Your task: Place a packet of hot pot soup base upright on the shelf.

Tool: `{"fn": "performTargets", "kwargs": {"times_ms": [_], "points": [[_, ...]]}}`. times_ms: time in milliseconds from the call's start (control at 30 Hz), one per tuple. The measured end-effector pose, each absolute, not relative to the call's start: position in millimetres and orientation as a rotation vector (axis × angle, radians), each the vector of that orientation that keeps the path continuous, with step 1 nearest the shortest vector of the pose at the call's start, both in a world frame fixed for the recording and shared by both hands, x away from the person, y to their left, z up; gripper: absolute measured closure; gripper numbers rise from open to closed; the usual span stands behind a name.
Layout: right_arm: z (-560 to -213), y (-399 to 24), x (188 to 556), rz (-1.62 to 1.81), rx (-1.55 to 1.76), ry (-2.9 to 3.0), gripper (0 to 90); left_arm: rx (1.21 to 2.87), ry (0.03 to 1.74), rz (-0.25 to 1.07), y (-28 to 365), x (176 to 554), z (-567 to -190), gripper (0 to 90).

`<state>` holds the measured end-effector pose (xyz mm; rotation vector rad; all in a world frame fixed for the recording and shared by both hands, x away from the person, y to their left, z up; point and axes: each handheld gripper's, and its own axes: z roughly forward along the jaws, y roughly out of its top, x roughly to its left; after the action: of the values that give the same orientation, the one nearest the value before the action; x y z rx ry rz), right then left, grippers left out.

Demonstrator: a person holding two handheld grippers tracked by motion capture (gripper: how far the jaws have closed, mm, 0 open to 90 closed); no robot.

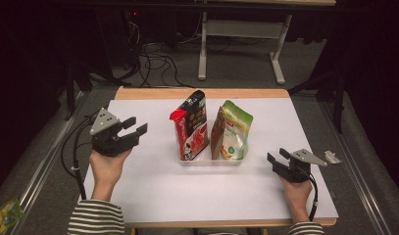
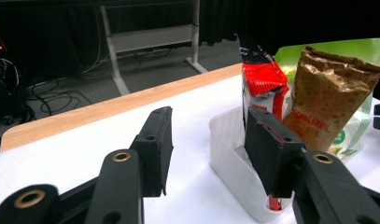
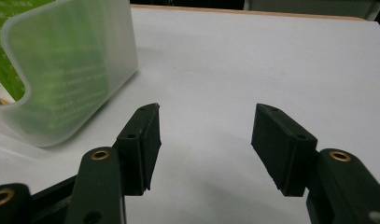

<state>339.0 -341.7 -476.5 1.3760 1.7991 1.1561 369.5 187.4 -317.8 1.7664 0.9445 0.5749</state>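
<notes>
1. We take the clear plastic tray (image 1: 209, 160) as our landmark; it sits on the white sheet (image 1: 153, 181) that covers the table, a little beyond the sheet's middle.
2. In the tray's left half we see the red and black pouch (image 1: 191, 126) standing upright, its top leaning slightly away from us.
3. In the tray's right half stands the green and white pouch (image 1: 235, 132), with a brown pouch (image 1: 217, 133) pressed against its left face, between it and the red one.
4. Our left gripper (image 1: 136, 126) is held above the sheet, left of the tray and near it, pointing toward the red and black pouch.
5. Its jaws stand apart with nothing between them; in the left gripper view (image 2: 208, 140) the tray's near wall and the red pouch lie just past the right jaw, not touched.
6. Our right gripper (image 1: 277, 157) rests low on the sheet, right of the tray and near its right end.
7. Its jaws are also spread wide and bare; in the right gripper view (image 3: 204, 135) the tray's rounded corner (image 3: 75, 70) lies ahead and to the left, apart from the fingers, green showing through the plastic.
</notes>
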Motion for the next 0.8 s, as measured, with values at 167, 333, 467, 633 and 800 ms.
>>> {"fn": "performTargets", "kwargs": {"times_ms": [167, 333, 467, 633, 800], "points": [[-476, -341, 339, 1.155, 1.379, 1.798, 42.3, 1.757, 0.953, 0.576, 193, 364, -321, 51.8], [-476, -342, 339, 1.159, 1.375, 1.800, 42.3, 1.750, 0.966, 0.569, 198, 360, -325, 51.8], [-476, -342, 339, 1.160, 1.379, 1.799, 42.3, 1.737, 0.971, 0.565, 202, 356, -325, 51.6], [-476, -342, 339, 1.162, 1.381, 1.798, 42.3, 1.732, 0.979, 0.562, 205, 351, -329, 51.4], [-477, -343, 339, 1.167, 1.371, 1.794, 42.2, 1.735, 0.985, 0.558, 208, 346, -333, 51.2]]}}
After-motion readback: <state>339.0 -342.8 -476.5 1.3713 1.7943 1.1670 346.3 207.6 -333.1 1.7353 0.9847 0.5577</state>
